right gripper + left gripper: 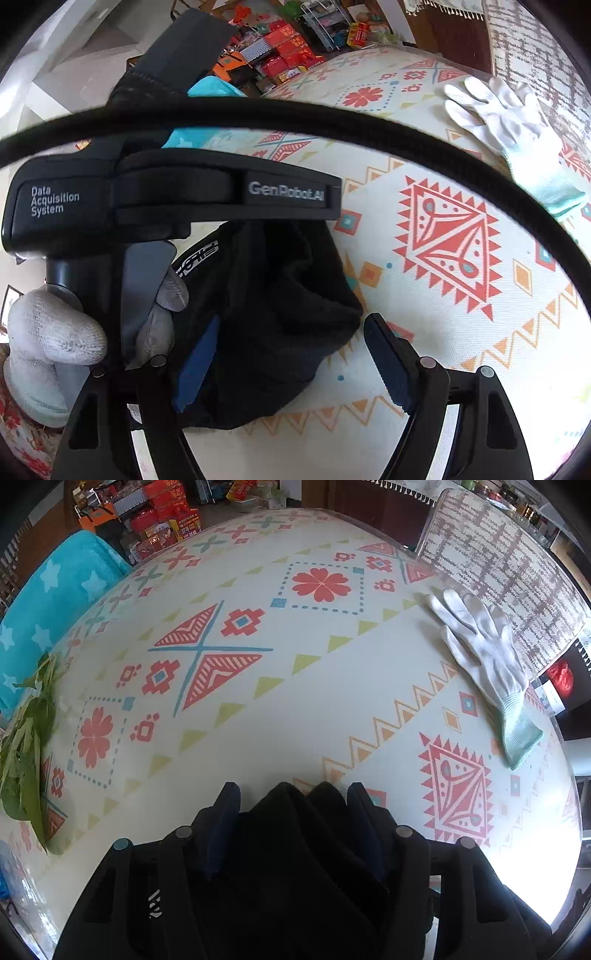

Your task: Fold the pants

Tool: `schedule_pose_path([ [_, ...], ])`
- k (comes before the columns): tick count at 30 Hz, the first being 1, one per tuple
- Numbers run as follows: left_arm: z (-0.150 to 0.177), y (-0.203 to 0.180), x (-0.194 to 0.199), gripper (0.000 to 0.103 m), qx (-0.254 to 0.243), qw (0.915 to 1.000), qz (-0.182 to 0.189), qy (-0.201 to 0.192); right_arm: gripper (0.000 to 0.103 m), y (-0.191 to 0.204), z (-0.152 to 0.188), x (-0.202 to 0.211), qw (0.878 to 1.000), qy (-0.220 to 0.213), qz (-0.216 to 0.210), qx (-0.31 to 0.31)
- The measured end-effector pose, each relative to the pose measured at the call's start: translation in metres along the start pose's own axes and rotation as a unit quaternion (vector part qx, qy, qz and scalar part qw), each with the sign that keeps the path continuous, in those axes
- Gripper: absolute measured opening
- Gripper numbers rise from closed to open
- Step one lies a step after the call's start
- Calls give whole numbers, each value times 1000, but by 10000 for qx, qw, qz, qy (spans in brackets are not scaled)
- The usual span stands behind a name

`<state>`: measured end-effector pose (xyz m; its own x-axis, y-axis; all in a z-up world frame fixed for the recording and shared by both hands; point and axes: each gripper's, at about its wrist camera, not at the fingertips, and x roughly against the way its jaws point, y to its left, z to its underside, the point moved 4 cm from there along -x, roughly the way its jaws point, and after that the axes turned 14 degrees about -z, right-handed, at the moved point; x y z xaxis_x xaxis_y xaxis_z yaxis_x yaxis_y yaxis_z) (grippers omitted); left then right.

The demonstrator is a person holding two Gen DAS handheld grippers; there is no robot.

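Black pants (pixel 295 849) are bunched between the fingers of my left gripper (pixel 291 790), which points steeply down at the patterned tablecloth (pixel 295 709) and is shut on the fabric. In the right wrist view the pants (pixel 280 295) hang as a dark wad under the left gripper's body (pixel 177 199), held by a gloved hand (pixel 55 332). My right gripper (pixel 291 354) is open just before the wad. Its left finger (pixel 195 365) lies against the cloth. Its right finger (pixel 388 365) stands clear over the table.
A white glove (pixel 480 653) lies flat on the table at the far right. Green leafy stalks (pixel 29 746) lie at the left edge beside a blue star-print cushion (pixel 55 602). A black cable (pixel 332 118) arcs across the right wrist view. Boxes crowd the floor beyond.
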<state>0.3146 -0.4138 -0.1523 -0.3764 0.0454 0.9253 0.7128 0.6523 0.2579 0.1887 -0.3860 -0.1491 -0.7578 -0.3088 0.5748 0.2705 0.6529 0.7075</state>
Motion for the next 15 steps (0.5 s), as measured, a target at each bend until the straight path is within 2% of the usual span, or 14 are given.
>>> schedule_pose_path([
  [2, 2, -1, 1, 54, -73, 9999, -72, -97, 84, 5, 1, -4, 9999, 8, 59, 126],
  [3, 2, -2, 2, 48, -92, 9999, -61, -132, 83, 7, 1, -6, 9998, 16, 81, 173],
  [4, 3, -3, 3, 40, -101, 9998, -30, -162, 80, 9, 2, -7, 9997, 27, 87, 217],
  [7, 5, -5, 9, 28, -204, 9994, -142, -234, 66, 7, 0, -8, 9998, 57, 60, 165],
  [10, 5, -7, 13, 24, -312, 9989, -226, -275, 57, 3, 0, -6, 9999, 93, -101, 50],
  [15, 8, -6, 23, 21, -353, 9983, -301, -358, 52, 7, 0, -4, 9996, 108, -249, 79],
])
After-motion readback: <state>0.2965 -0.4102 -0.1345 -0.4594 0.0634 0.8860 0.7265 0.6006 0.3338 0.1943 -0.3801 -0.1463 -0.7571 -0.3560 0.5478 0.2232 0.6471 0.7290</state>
